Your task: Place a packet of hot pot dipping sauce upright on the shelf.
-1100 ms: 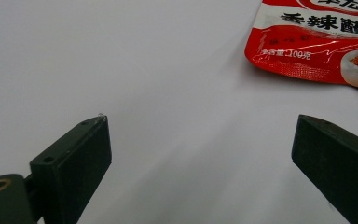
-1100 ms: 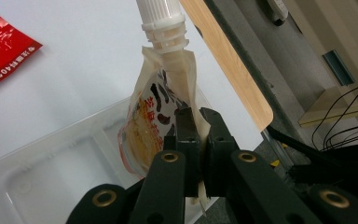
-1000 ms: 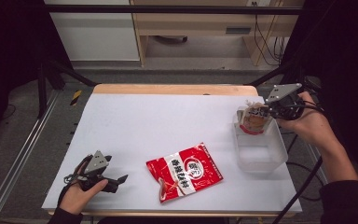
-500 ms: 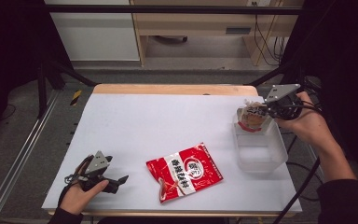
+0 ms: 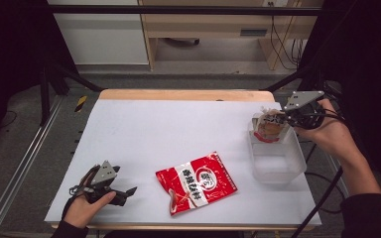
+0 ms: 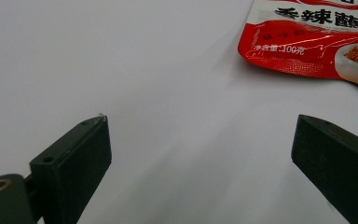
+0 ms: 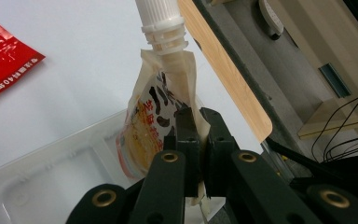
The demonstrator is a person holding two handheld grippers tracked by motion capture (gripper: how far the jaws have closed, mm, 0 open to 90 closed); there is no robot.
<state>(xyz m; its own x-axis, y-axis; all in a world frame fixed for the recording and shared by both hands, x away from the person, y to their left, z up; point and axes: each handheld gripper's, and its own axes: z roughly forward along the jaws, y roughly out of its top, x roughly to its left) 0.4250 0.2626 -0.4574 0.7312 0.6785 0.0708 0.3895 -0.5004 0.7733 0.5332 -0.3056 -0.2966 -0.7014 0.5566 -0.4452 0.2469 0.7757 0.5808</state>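
At the worktop's point(image 5: 178, 124) right edge, high view: right gripper point(image 5: 284, 118) holds pouch point(image 5: 268, 128) over the bin's point(image 5: 278, 171) far end. Left gripper point(image 5: 126, 191) near front-left corner; red packet point(image 5: 196, 182) beside it, wide bare surface between.
Left gripper view: jaws apart, packet point(image 6: 317, 39) ahead.
Right gripper view: jaws clamped on pouch point(image 7: 156, 116), cap point(image 7: 161, 18) up, bin point(image 7: 65, 172) below.

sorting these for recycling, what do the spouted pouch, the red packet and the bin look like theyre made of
Spouted pouch: flexible printed film, probably plastic laminate; it creases where the right tool pinches it, with a hard white plastic spout.
Red packet: glossy film with wrinkles, shiny glints and a crimped seal.
Bin: clear, rigid-looking plastic; the white table shows through its walls.
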